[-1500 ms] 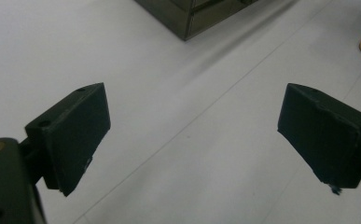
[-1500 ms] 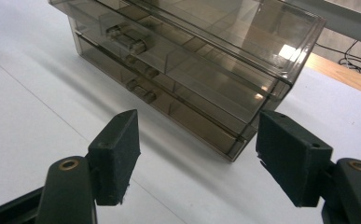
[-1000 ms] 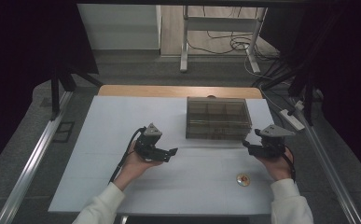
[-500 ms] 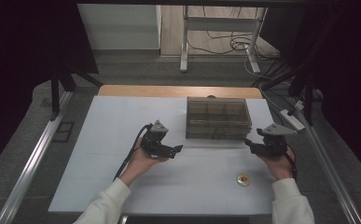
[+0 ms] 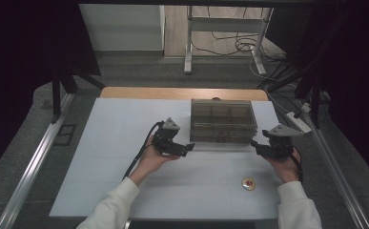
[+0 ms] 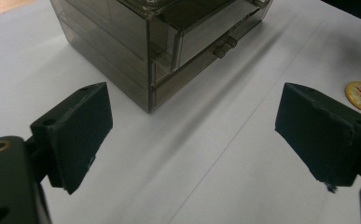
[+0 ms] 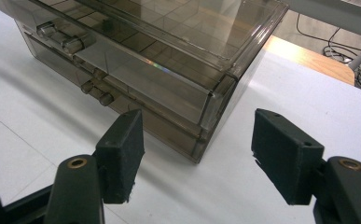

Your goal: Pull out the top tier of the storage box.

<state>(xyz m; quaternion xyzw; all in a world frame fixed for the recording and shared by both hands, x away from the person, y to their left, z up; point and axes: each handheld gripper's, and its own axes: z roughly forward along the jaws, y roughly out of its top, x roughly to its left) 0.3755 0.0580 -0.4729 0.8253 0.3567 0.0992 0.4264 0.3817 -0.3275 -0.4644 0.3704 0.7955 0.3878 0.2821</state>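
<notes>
With both jaws spread and empty, the left gripper (image 5: 188, 148) and right gripper (image 5: 254, 143) should approach the drawer box (image 5: 223, 120) slowly, aiming squarely at its corners.

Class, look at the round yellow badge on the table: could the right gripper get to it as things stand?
Probably yes. The badge lies alone on the bare table, near the right gripper, whose jaws stand open with nothing between them. The drawer box lies away from that path.
</notes>
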